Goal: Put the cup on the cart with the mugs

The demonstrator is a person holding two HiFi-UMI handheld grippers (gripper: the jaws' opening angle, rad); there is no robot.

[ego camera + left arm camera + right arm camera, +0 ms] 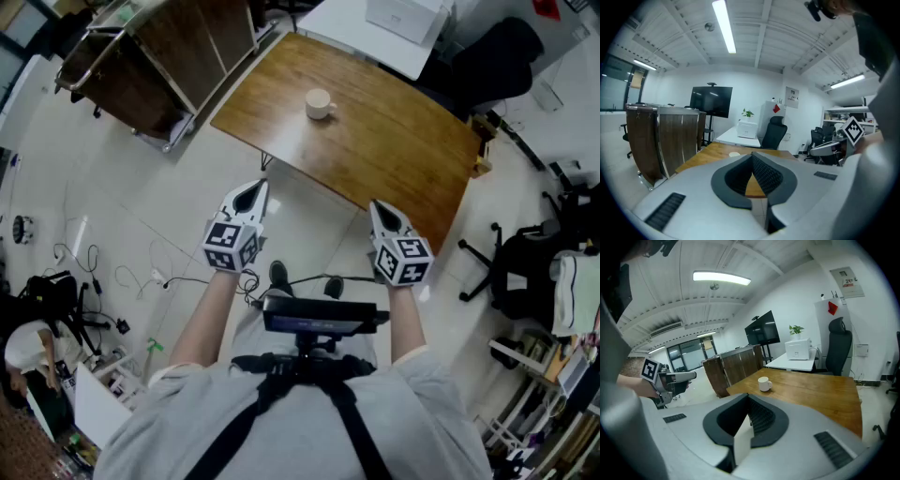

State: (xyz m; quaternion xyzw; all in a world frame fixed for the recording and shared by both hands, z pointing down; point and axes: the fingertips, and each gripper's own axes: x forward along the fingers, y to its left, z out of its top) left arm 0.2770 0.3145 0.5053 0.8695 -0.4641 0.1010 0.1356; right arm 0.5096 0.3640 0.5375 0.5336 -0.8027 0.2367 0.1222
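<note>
both grippers are hanging over the floor, short of the table (394,141). the left gripper (250,195) is showing its jaws pressed together at the tips, nothing between them. the right gripper (382,212) is doing the same, tips meeting, empty. both are pointing slightly downward toward the table's near edge. the cup (319,103) is standing upright on the table, toward its far side, handle to the right in the head view, well apart from both grippers. the cart (141,66) is standing on the floor off the table's left end, dark wood panels in a metal frame, near the table corner but apart from the cup. a white desk (375,28) is sitting just behind the table. an office chair (525,267) is standing at the right, and cables (141,277) are trailing across the floor at the left.
</note>
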